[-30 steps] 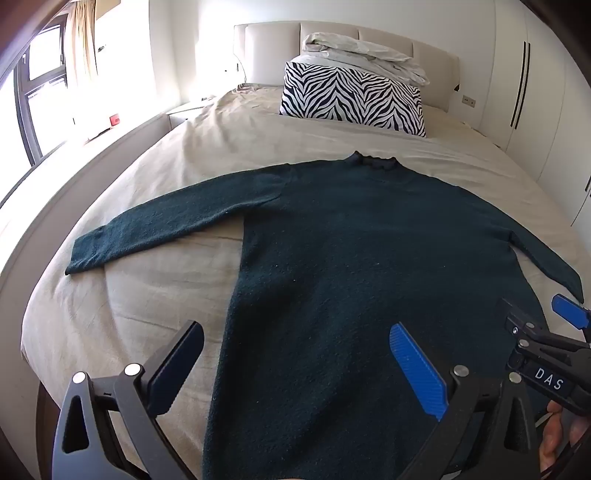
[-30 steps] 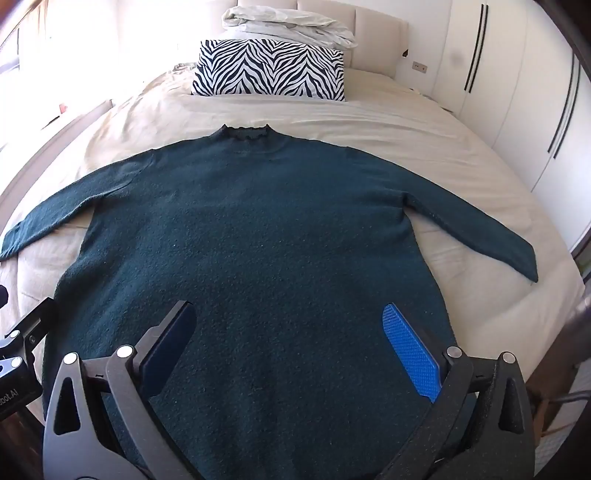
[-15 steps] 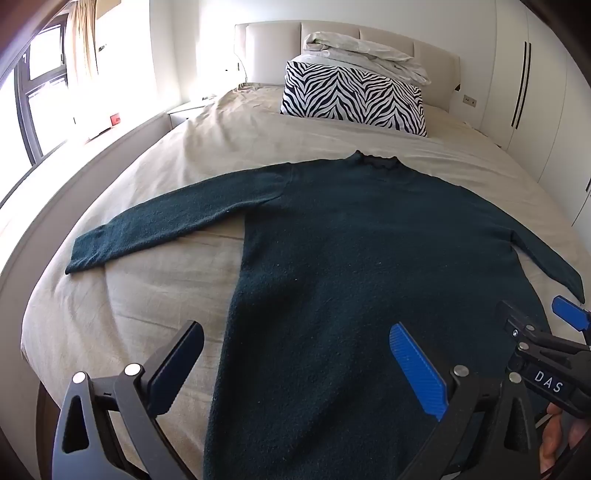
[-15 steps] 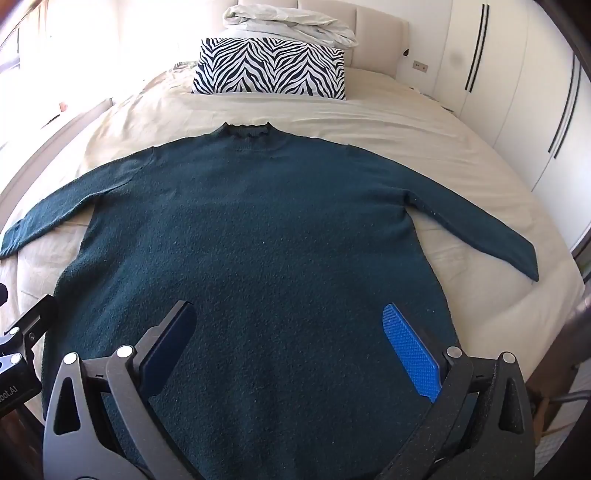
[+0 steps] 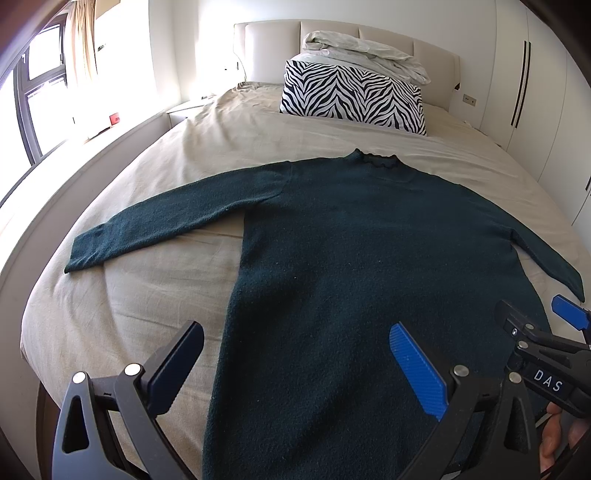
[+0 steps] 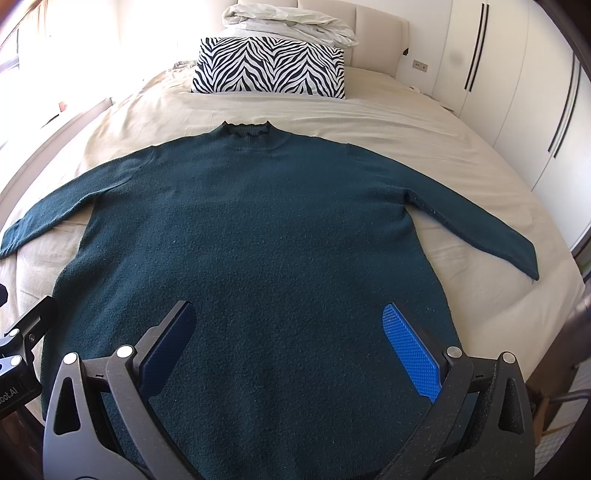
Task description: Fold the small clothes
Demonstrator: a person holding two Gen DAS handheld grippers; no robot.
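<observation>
You are holding the left tongs wide apart above the lower left part of a dark green sweater, and nothing is sitting between the two fingers. One finger is hanging over the bare sheet, the other one, with a blue pad, over the knit. You are keeping the right tongs spread apart too, over the lower middle of the sweater, and they are gripping nothing.

The sweater is lying flat and face up on the bed, which is wearing a beige sheet. Its collar is pointing toward the headboard and its hem is reaching the near edge of the bed. Both sleeves are stretching out to the sides and slanting down toward you.

A zebra-striped pillow is resting beyond the collar, well apart from it, and a crumpled white duvet is lying on top of it. White wardrobe doors are standing along the right side of the bed, and a window is letting in strong light on the left.
</observation>
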